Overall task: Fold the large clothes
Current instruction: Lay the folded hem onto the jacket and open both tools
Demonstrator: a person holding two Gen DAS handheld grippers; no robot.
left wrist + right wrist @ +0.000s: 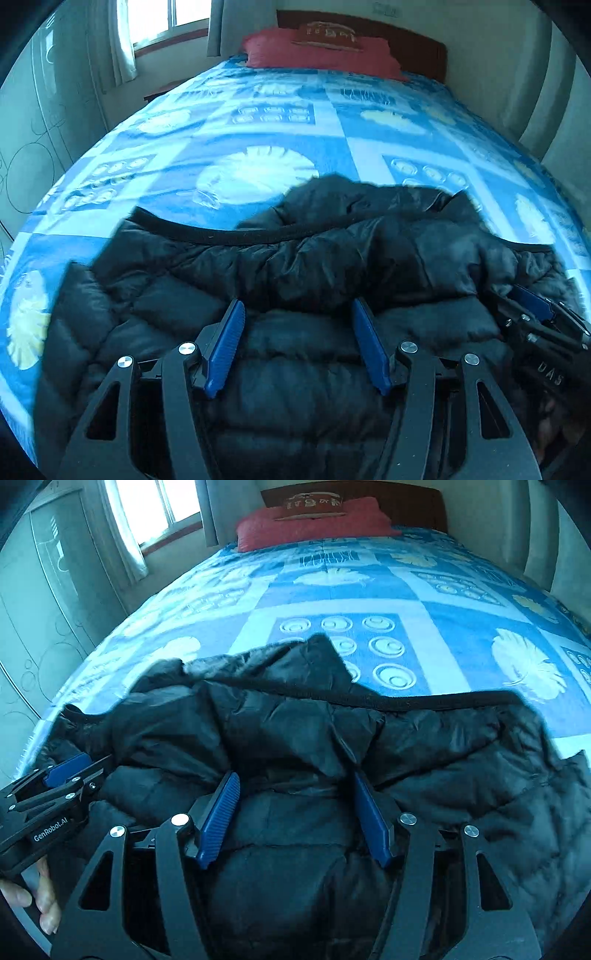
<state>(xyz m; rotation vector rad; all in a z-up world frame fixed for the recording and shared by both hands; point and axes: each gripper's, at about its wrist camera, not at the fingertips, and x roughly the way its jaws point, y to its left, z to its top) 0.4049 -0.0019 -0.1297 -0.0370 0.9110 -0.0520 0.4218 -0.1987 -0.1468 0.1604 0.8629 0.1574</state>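
Both grippers, left [297,314] and right [295,786], each pinch a thick wad of black puffer jacket [295,254] between blue pads. Jacket bunched at near end of bed [258,122]; fold looks barely begun, hem loose. Red pillow [314,522] far off.

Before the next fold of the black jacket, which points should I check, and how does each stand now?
1. Left claw has jacket padding between its pads: ok.
2. Right claw has padding between its pads: ok.
3. Firmness of both grips: cannot tell.
4. Blue bedspread ahead is free for laying the fold: ok.
5. Jacket lies flat: not ok, bunched and wrinkled.
6. Red pillow is far from the jacket: ok.
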